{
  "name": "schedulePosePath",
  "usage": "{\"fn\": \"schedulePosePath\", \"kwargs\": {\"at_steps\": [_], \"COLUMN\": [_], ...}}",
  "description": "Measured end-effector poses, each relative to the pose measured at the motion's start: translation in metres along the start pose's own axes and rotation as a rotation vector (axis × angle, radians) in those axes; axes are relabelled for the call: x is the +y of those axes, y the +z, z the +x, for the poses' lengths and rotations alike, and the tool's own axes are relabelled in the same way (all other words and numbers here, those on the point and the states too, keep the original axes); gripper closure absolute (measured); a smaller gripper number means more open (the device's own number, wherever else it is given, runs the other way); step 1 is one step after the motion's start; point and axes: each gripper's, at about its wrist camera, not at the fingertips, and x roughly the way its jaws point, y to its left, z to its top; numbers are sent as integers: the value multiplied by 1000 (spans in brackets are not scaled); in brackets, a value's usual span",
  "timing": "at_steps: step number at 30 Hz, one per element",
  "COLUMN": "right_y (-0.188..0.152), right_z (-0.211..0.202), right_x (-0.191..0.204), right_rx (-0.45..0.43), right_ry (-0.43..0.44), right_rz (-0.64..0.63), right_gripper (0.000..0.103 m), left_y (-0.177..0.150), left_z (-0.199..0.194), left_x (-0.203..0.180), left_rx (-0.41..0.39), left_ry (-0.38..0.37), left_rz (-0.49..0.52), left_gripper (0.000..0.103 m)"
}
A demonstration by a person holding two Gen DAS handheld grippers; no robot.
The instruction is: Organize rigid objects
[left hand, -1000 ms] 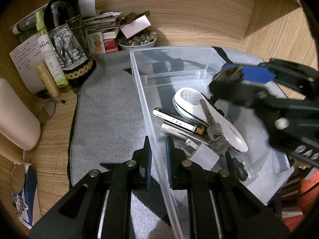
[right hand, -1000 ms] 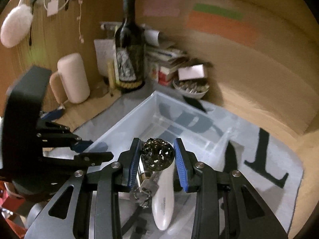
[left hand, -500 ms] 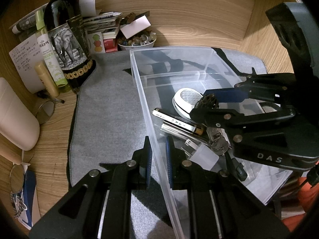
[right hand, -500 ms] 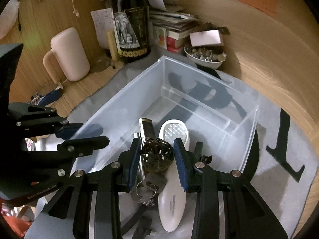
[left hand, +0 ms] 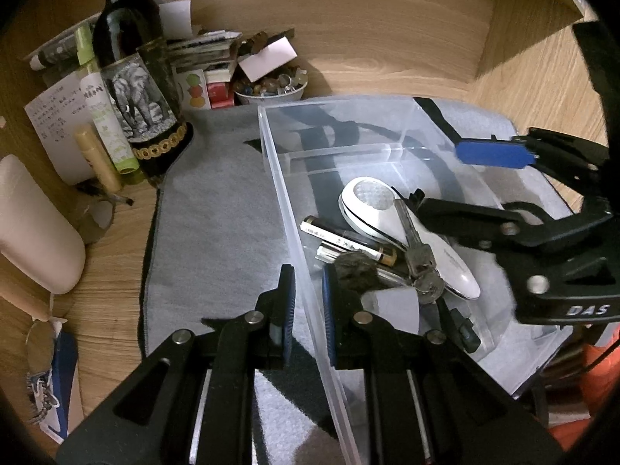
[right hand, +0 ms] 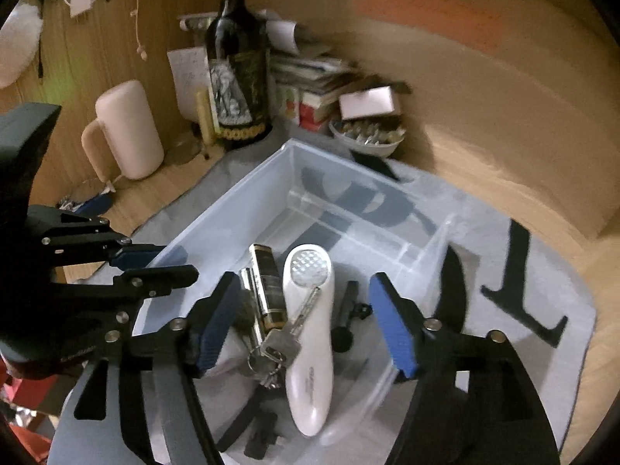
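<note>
The clear plastic bin (left hand: 294,232) sits on the grey mat (left hand: 217,213), with the left gripper (left hand: 308,302) clamped tight on its near-left wall, pads pinching the thin plastic at six o'clock in the left wrist view. Inside lie a white handheld device (right hand: 310,333), a bunch of keys (right hand: 279,343) draped over it, a dark cylinder with gold ends (left hand: 348,238), and a dark round knobbly piece (left hand: 354,269) resting just right of the left gripper's pad. Over the bin, the right gripper (right hand: 306,325) hangs with jaws spreading apart, nothing pressed between the blue pads. At eleven o'clock stands a wine bottle (left hand: 135,89).
</note>
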Motion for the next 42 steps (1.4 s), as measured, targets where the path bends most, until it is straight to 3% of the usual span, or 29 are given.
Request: {"fn": "schedulePosePath", "kwargs": {"at_steps": [5, 9, 14, 16, 21, 25, 27, 33, 42], "right_y": [-5, -10, -18, -22, -38, -52, -58, -79, -98], "right_z": [-24, -47, -79, -91, -122, -145, -152, -169, -170], "right_x": [0, 0, -5, -7, -9, -6, -5, 2, 5], "right_rx": [-58, -123, -208, -238, -336, -401, -422, -479, -497], "right_ry": [-46, -90, -145, -157, -207, -243, -256, -275, -261], "right_rz": [-10, -3, 26, 45, 80, 93, 96, 112, 157], "right_gripper": [35, 23, 20, 17, 0, 0, 0, 0, 0], "left_y": [3, 5, 5, 3, -9, -20, -26, -43, -53], "left_z": [-14, -34, -65, -77, -106, -126, -134, -151, -151], "left_x": [1, -1, -12, -18, -36, -51, -58, -68, -65], "left_rx": [-27, -83, -181, -226, -361, -453, -501, -600, -633], "left_ry": [19, 34, 29, 30, 15, 20, 29, 21, -21], "left_rz": [-3, -5, 10, 15, 38, 60, 65, 34, -21], "left_gripper": [89, 60, 44, 32, 16, 11, 3, 0, 0]}}
